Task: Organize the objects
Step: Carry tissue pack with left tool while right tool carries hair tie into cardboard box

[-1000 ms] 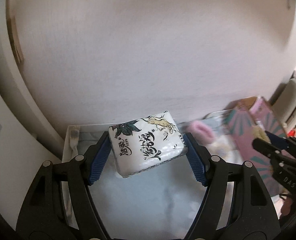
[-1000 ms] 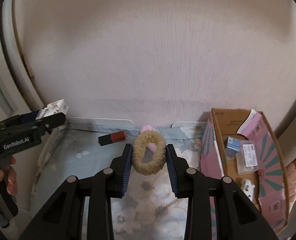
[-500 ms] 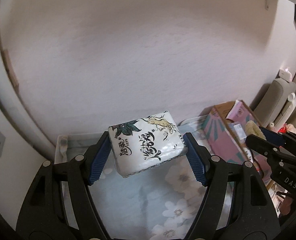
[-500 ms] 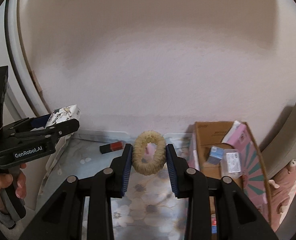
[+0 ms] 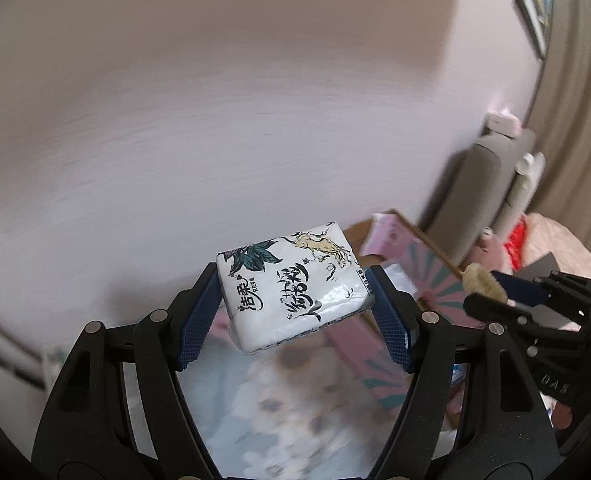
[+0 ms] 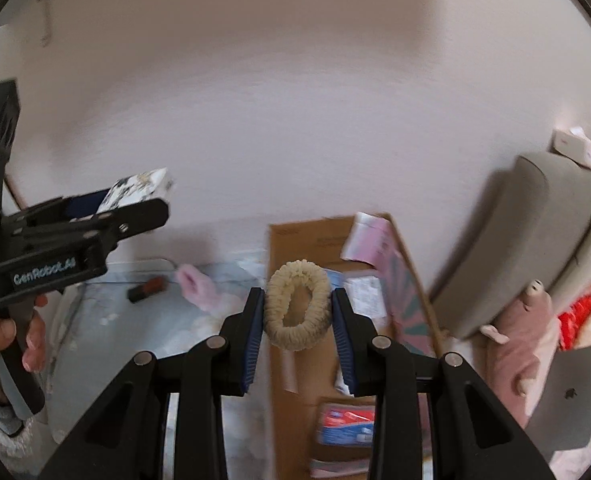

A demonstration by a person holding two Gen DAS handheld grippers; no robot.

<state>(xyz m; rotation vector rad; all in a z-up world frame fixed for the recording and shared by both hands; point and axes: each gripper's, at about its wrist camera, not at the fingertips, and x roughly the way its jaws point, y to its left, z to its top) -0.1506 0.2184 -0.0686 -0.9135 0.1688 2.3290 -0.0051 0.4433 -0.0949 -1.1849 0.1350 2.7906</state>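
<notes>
My left gripper (image 5: 295, 300) is shut on a white tissue pack (image 5: 291, 288) with black script and a gold figure, held above the floral cloth (image 5: 279, 404). It also shows at the left of the right wrist view (image 6: 135, 200). My right gripper (image 6: 298, 312) is shut on a cream fuzzy hair tie (image 6: 297, 311), held over the open cardboard box (image 6: 307, 236) with pink flaps. The hair tie also shows in the left wrist view (image 5: 480, 280).
On the cloth lie a pink fuzzy hair tie (image 6: 193, 284) and a red-and-black stick (image 6: 147, 289). The box holds small packets (image 6: 345, 426). A grey chair (image 6: 535, 236), a pink plush (image 6: 523, 336) and a laptop (image 6: 567, 396) stand right. A wall is behind.
Both grippers have moved right, toward the cardboard box, keeping their loads. The right gripper now hangs over the box instead of over the cloth.
</notes>
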